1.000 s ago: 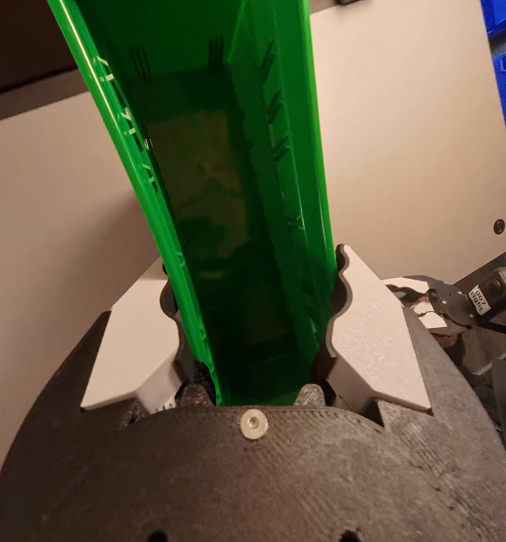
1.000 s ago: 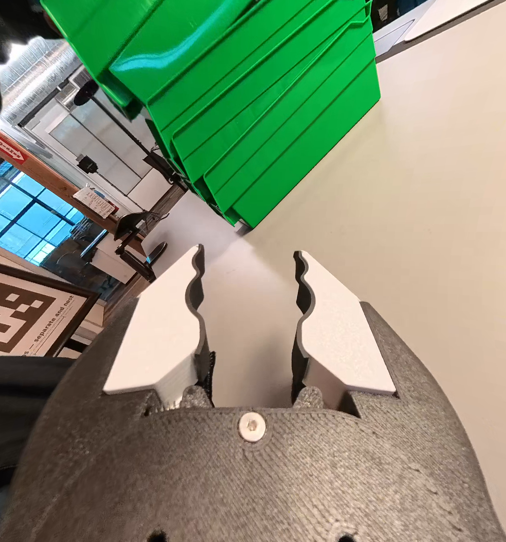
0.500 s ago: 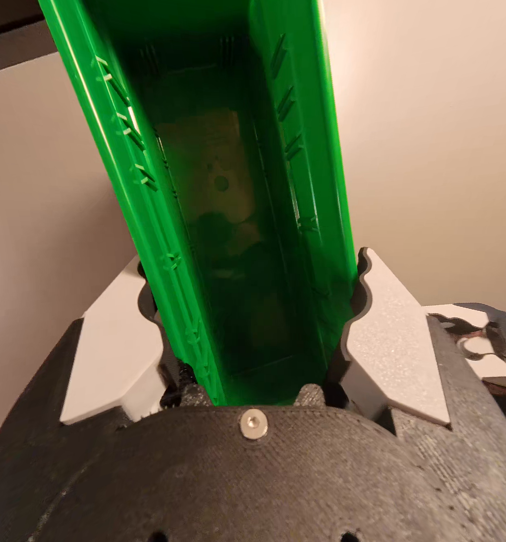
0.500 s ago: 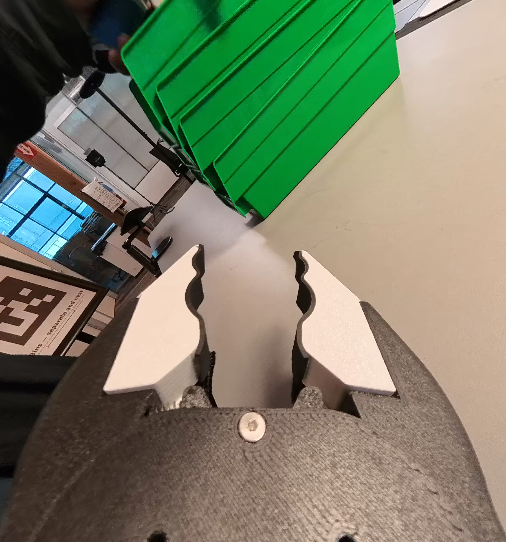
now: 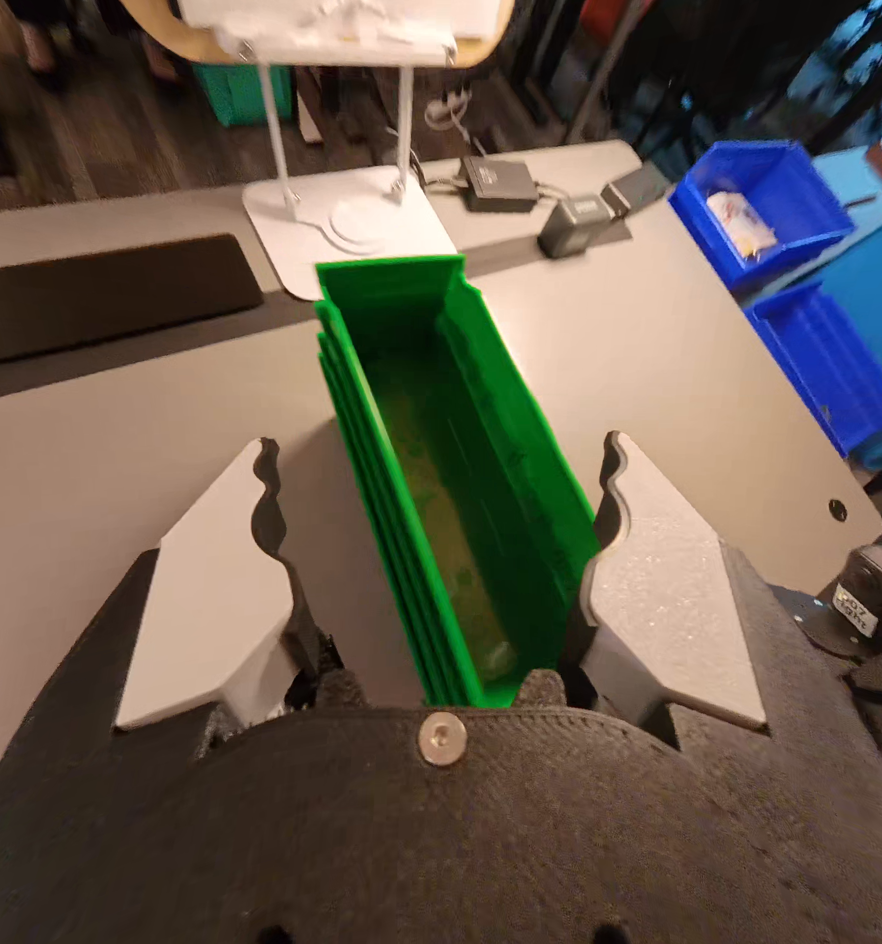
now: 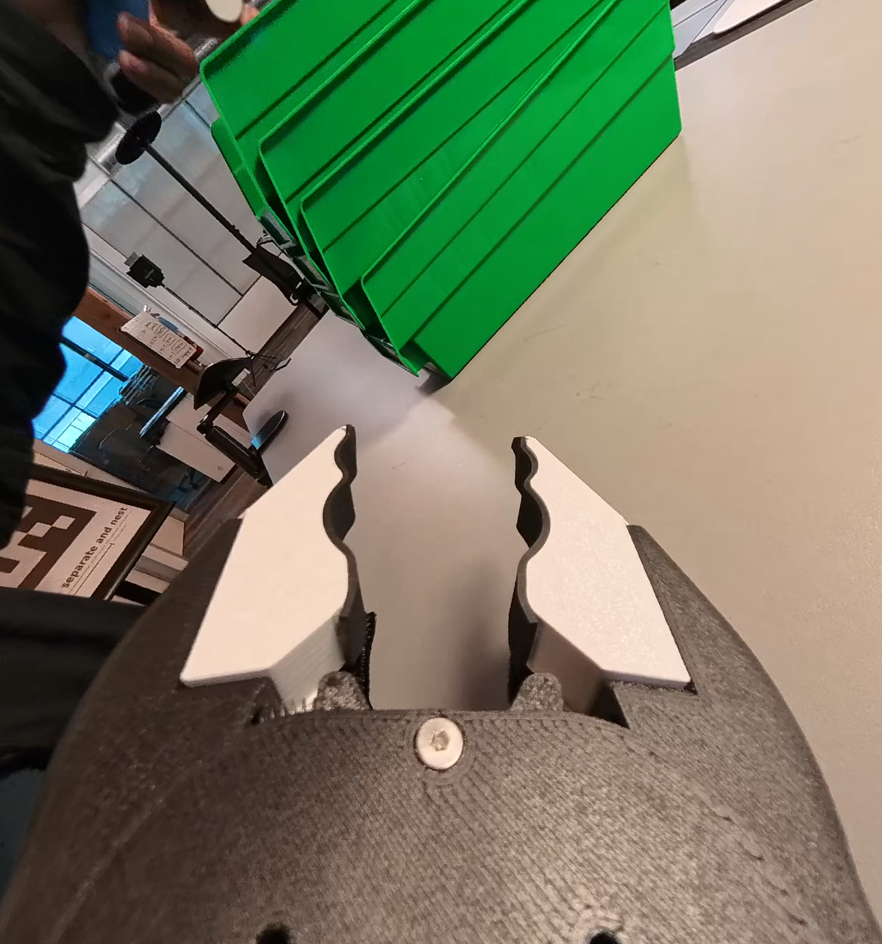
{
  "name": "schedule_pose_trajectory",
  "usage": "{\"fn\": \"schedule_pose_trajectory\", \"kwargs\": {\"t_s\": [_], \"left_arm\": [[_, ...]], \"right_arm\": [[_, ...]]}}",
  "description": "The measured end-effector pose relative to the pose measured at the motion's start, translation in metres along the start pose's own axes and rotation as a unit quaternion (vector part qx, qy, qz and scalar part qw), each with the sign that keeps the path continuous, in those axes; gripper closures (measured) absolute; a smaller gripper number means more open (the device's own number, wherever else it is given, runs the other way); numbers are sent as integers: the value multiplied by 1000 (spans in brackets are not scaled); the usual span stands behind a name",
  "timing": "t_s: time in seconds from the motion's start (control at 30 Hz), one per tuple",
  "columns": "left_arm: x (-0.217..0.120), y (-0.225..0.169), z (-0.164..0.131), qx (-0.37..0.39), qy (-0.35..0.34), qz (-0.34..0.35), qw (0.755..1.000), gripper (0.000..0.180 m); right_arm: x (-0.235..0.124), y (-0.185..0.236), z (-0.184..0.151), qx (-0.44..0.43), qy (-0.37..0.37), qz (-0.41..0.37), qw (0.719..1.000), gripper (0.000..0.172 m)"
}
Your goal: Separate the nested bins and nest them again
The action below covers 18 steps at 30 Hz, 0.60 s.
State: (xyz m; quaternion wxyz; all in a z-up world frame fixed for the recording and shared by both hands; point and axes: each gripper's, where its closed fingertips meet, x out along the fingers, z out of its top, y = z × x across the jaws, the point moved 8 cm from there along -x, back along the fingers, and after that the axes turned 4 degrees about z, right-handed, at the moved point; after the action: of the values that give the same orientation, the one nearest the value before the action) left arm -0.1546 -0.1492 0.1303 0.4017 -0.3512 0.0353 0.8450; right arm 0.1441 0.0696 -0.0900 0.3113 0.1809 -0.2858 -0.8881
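Each handheld gripper, the left gripper [image 5: 439, 511] and the right gripper [image 6: 431, 511], had a rough charcoal printed body, one silver hex screw [image 6: 439, 741] at centre, and two white wedge fingers [image 6: 296, 551] with wavy black pads.

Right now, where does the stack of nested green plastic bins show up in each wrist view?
Left wrist view: stack of nested green plastic bins at centre, seen from above, running between the open left gripper's fingers.
Right wrist view: same stack at top centre, seen from the side, beyond the fingers.
Shared landmark: the beige tabletop.
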Motion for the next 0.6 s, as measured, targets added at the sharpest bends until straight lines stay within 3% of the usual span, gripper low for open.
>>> {"fn": "schedule_pose_trajectory", "kwargs": {"t_s": [0.17,0.37,0.6], "left_arm": [[11,63,-29,-17,-49,-12,999,72],[71,129,-72,-69,-112,-18,991,89],[164,132,-104,-116,-159,-118,973,91]], "right_arm": [[3,0,-1,3,13,6,1000,108],[31,3,5,-28,37,9,999,107],[100,23,2,-129,98,-7,987,104]]}}
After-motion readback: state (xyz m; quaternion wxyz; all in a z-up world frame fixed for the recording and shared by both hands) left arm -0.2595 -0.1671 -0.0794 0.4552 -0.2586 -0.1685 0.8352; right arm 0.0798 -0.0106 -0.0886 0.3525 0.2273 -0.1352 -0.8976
